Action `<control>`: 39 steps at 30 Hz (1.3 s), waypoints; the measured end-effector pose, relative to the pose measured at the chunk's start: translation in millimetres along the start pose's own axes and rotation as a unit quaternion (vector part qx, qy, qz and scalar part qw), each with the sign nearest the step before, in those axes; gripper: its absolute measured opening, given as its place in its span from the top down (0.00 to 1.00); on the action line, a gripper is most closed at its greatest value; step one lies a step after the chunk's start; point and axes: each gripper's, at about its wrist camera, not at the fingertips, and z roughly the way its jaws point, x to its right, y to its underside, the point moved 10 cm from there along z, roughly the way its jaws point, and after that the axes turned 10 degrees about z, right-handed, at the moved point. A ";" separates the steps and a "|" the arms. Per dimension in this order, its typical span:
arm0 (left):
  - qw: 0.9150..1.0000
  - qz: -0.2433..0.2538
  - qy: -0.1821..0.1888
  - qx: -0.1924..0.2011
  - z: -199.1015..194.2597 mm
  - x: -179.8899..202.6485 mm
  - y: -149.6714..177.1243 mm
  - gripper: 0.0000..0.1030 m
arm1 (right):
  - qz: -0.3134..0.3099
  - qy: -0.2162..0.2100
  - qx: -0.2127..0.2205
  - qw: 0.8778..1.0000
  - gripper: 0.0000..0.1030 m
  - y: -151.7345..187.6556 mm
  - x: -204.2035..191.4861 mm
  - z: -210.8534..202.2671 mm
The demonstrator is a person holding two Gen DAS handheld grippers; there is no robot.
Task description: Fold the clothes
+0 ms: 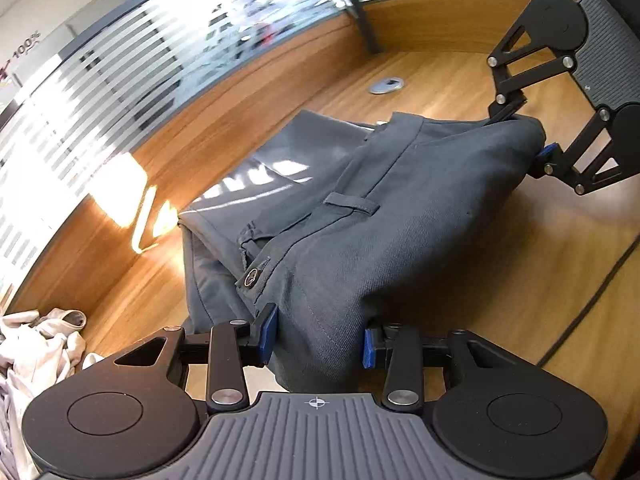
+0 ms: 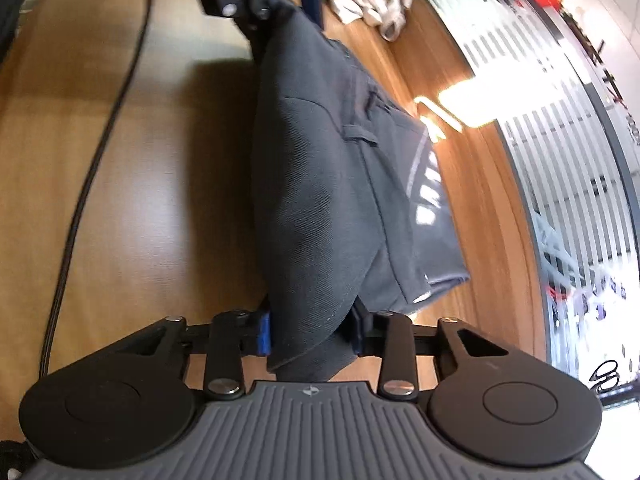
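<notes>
The left gripper (image 1: 320,336) is clamped on one end of the folded edge of the grey trousers (image 1: 360,216); the right gripper (image 2: 312,332) is clamped on the other end, so the fold hangs between them above the wooden table (image 1: 440,76), its lower layers resting there. The step in hand looks like carrying the gathered half over the rest. The next move calls for both hands travelling together, keeping the edge taut and level, then laying it square. Count: two grippers, one pair of trousers, one heap of pale clothes (image 1: 36,344), one black cable (image 2: 92,152).
</notes>
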 end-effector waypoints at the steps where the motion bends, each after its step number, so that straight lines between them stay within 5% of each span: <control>1: 1.000 -0.003 -0.004 -0.001 3.4 -4.2 -1.8 0.58 | 0.002 0.001 0.001 1.000 0.65 -1.6 5.9 3.5; 12: 0.999 -0.037 -0.016 -0.004 21.0 -44.1 -17.7 0.60 | 0.039 -0.014 0.009 0.999 0.74 -22.0 71.4 33.3; 25: 0.990 -0.105 0.085 -0.042 34.8 -107.4 -43.9 0.61 | 0.104 -0.148 -0.038 0.983 0.75 -50.5 149.2 38.1; 31: 0.966 -0.169 0.171 -0.092 61.0 -149.2 -58.8 0.60 | 0.142 -0.259 -0.085 0.952 0.76 -62.4 189.4 56.1; 36: 0.949 -0.207 0.214 -0.106 91.7 -185.4 -71.8 0.60 | 0.206 -0.355 -0.123 0.904 0.76 -73.9 234.4 87.8; 39: 0.951 -0.218 0.198 -0.097 107.7 -204.2 -78.2 0.60 | 0.233 -0.391 -0.134 0.880 0.76 -81.0 258.7 109.7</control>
